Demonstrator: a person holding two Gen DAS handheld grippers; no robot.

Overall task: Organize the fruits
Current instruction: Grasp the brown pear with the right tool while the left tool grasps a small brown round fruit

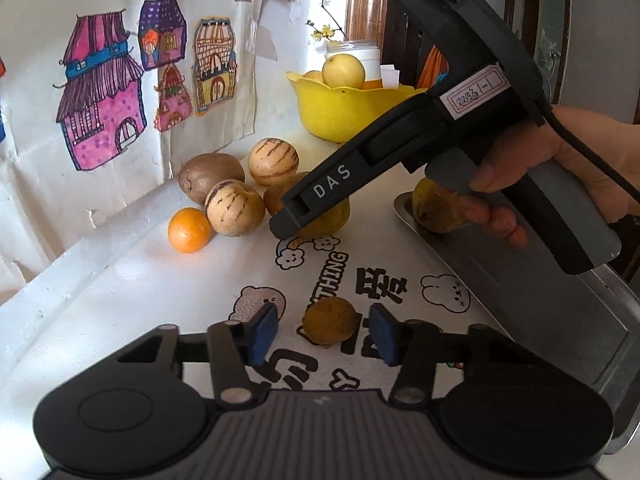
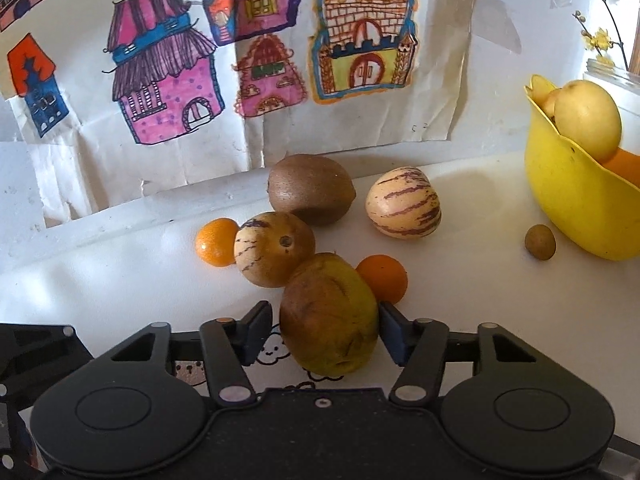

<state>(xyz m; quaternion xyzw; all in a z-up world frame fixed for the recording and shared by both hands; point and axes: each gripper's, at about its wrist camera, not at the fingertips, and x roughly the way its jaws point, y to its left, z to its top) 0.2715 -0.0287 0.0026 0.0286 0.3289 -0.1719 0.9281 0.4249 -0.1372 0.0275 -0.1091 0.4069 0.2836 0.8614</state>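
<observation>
My left gripper (image 1: 324, 336) points down at the printed white table cover, and a small round brown fruit (image 1: 329, 321) lies between its blue pads with a gap on each side. My right gripper (image 2: 326, 332) straddles a brownish-green pear-like fruit (image 2: 329, 316). The right pad is at its skin and a thin gap shows at the left pad. The left wrist view shows that gripper (image 1: 304, 216) held by a hand, low over the same fruit (image 1: 332, 218). Behind it lie two striped melons (image 2: 403, 202) (image 2: 274, 248), a kiwi (image 2: 311, 194) and two oranges (image 2: 216, 242) (image 2: 384, 278).
A yellow bowl (image 2: 568, 200) holding pale fruit stands at the back right, with another small brown fruit (image 2: 540, 242) beside it. A metal tray (image 1: 540, 320) with one fruit (image 1: 436, 208) on it lies at the right. Children's drawings (image 2: 168, 80) cover the wall behind.
</observation>
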